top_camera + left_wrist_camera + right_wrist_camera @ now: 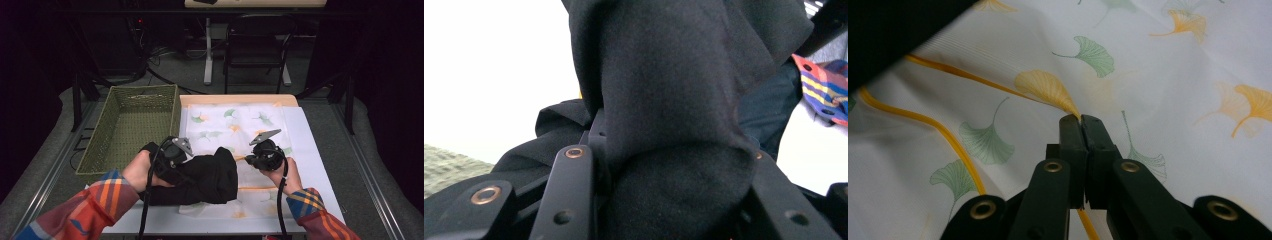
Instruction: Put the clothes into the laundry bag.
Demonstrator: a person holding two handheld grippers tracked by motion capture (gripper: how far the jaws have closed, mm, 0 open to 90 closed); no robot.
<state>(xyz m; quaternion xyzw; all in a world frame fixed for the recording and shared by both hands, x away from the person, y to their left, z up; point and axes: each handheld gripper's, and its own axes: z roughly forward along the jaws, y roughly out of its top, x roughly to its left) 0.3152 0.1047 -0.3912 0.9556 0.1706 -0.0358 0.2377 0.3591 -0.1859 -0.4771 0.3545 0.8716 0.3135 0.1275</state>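
The black garment (pixel 674 125) hides the left tool's (pixel 674 200) tips, perhaps clamped inside.

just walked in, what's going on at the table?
A person works a bunched black cloth garment lying on a white leaf-printed cloth. The left tool is clamped on a thick fold of the garment. The right tool, jaws shut on nothing, rests beside it over the printed cloth. A green woven basket sits at left.
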